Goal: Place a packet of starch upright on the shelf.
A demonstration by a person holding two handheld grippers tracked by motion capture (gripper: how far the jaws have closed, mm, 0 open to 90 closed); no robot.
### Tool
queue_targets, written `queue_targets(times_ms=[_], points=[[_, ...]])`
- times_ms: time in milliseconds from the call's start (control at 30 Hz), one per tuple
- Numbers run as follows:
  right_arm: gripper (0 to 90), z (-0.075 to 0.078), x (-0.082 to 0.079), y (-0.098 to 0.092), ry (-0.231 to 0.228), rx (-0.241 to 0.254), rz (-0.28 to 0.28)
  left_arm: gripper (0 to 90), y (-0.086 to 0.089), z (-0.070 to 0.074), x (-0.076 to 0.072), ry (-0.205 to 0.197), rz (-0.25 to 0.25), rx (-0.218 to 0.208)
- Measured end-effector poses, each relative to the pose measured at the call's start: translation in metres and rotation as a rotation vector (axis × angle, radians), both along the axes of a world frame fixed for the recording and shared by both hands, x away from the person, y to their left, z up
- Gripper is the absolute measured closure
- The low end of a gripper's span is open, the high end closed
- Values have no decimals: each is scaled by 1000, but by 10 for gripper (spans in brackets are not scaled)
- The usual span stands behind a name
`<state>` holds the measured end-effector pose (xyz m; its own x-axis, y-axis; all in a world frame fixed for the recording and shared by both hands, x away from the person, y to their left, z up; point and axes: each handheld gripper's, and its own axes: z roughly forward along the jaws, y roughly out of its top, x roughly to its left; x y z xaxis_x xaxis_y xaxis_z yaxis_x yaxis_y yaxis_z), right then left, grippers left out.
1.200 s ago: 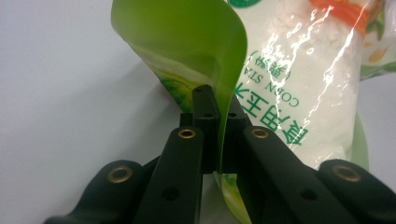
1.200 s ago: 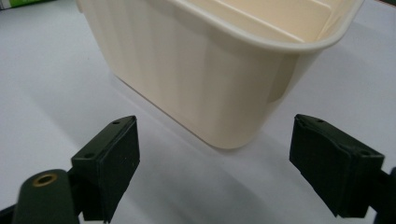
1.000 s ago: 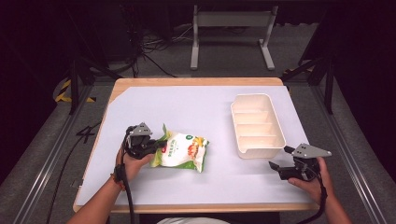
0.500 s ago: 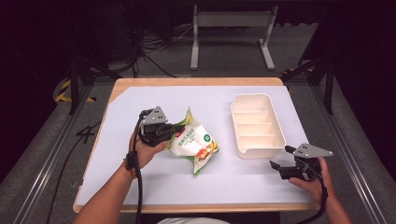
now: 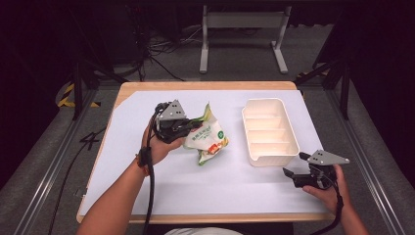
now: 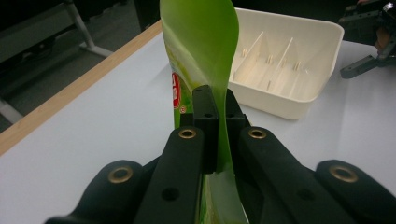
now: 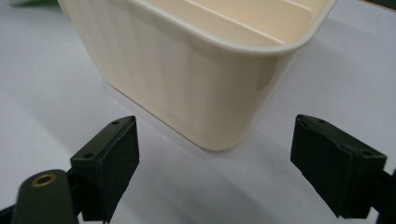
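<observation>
1. I had the left gripper [image 5: 188,126] clamped on the sealed top edge of the green snack bag [image 5: 208,139] — in the left gripper view the two black jaws pinched the flat green seam [image 6: 219,93] between them, which is the one stiff, thin part of a puffy bag that gives a sure hold.
2. The bag hung tilted off that edge above the white table cover [image 5: 195,191], its printed face turned up and its lower corner close to the cover; I could not tell whether that corner touched. It sat left of the cream divided tray [image 5: 270,131] and apart from it.
3. Holding by the seam let the weight dangle below the jaws, so I judged the bag could be swung over the tray's rim and dropped into a compartment without the jaws fouling the dividers [image 6: 261,56].
4. I kept the right gripper [image 5: 296,172] low at the tray's near right corner, jaws spread wide and holding nothing — in the right gripper view the pads [image 7: 116,154] stood either side of the tray's rounded corner [image 7: 210,107] without touching it.
5. That placing looked to me like a ready brace: closing there would steady the light tray if the bag nudged it.
</observation>
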<state>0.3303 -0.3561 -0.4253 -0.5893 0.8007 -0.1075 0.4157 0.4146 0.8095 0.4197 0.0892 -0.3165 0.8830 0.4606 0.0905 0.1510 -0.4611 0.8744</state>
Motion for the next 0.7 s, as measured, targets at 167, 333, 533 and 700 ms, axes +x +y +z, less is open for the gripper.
queue_targets(times_ms=[167,333,533,700], points=[[150,0,1,-2,-4,9,-19,897,-16,15,2,-58,-49,36],[150,0,1,-2,-6,4,-13,897,-26,24,5,-87,-90,25],[150,0,0,-2,-12,7,-10,897,-44,36,7,-120,-136,1],[150,0,1,-2,-10,8,-10,897,-59,42,15,-129,-159,-12]])
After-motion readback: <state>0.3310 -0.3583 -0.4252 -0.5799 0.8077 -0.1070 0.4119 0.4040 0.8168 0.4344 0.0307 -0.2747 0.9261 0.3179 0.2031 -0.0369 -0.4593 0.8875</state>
